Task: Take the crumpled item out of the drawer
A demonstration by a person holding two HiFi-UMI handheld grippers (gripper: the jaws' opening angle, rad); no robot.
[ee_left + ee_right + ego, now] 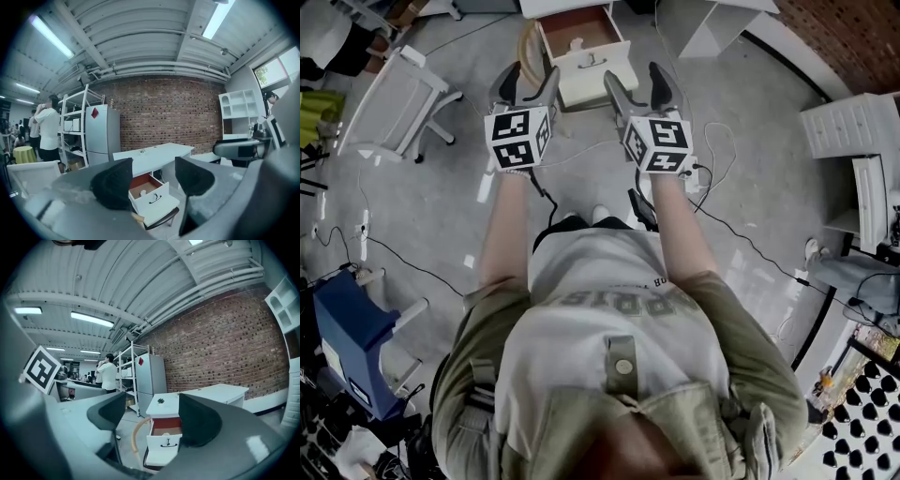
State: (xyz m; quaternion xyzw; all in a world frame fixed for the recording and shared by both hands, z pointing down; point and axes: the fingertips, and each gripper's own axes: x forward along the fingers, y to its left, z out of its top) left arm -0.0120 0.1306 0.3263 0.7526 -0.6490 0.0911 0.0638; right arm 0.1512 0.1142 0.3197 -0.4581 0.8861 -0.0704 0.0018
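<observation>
Head view: both claws are held out side by side, apart, over bare grey floor (441, 206) and short of the open drawer (592, 64). The left claw (530, 82) and the right claw (637, 82) each stand wide, with nothing against the pads. The drawer is pulled out toward the person, its handled front nearest. The crumpled item (577, 44), pale, lies on the brown drawer bottom near the middle; it is too small to tell its long axis. A white chair (394, 103) stands well to the left. A curved wooden hoop (525, 47) sits just beside the drawer's left edge.
</observation>
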